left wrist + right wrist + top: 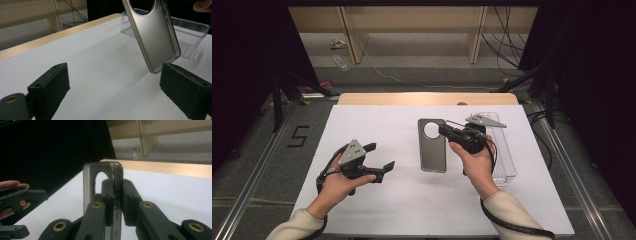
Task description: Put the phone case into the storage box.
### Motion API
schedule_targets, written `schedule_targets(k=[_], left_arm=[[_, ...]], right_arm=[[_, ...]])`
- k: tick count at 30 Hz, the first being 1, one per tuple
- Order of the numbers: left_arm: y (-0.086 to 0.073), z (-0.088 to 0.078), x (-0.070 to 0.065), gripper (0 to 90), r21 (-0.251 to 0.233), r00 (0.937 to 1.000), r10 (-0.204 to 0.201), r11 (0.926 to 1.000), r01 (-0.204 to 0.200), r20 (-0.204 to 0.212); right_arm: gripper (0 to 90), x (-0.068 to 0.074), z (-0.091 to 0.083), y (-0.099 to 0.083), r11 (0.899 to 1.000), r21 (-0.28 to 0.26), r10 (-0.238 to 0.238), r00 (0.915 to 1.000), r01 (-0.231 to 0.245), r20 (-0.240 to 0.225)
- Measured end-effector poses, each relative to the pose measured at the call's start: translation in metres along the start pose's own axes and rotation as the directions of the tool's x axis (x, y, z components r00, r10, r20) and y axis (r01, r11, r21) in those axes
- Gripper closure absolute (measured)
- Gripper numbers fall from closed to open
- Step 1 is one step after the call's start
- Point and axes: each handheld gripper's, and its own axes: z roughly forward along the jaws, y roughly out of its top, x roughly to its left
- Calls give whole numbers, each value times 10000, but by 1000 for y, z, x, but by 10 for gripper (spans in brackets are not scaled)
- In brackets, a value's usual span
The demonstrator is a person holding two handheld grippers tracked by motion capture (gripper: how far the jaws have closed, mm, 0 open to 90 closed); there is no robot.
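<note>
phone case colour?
Silver-grey with a matte metallic sheen; the phone case shows best in the left gripper view.

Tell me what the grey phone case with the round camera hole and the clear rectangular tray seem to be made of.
Grey phone case: probably plastic with a satin, metallic-looking finish; it shows soft, blurred highlights and a brighter rim. Clear rectangular tray: seemingly thin rigid transparent plastic; the white table shows through its walls, and its edges glint.

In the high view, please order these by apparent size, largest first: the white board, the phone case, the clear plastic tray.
1. white board
2. clear plastic tray
3. phone case
The tray and case look close; the right gripper partly covers the tray.
</note>
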Motion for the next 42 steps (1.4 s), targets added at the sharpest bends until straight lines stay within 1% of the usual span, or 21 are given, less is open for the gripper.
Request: schedule_targets(k=[5,8,11,17,21,35,39,42], left_arm=[[-2,-3,1,60,-46,9999,1,10000,-2,-152],[-2,-4,2,48,-50,9996,129,9999,-130,-242],[-3,-6,2,38,-35,9995,166,9999,-167,-286],[-6,-9,3,33,-8,9991,147,9999,-147,-396],[-8,-9,3,33,11,9989,182,9998,-182,-428],[-9,-11,5,35,-17,9987,113,9999,-114,-496],[-9,-10,5,37,-5,9984,153,9999,-153,-540],[-9,-10,4,38,20,9980,284,9996,-284,-570]], right_arm=[[820,-1,-3,3,10000,-52,-79,9999,79,80],[820,-1,-4,4,9999,-110,-88,9999,90,110],[820,-2,-6,6,9998,-168,-111,9998,114,148],[820,-4,-9,8,9996,-259,-86,9998,91,197],[820,-5,-10,9,9996,-275,-67,9997,73,230],[820,-7,-14,13,9992,-379,-139,9993,152,340],[820,-8,-15,15,9989,-426,-179,9992,194,366],[820,-10,-17,16,9988,-445,-186,9991,203,391]])
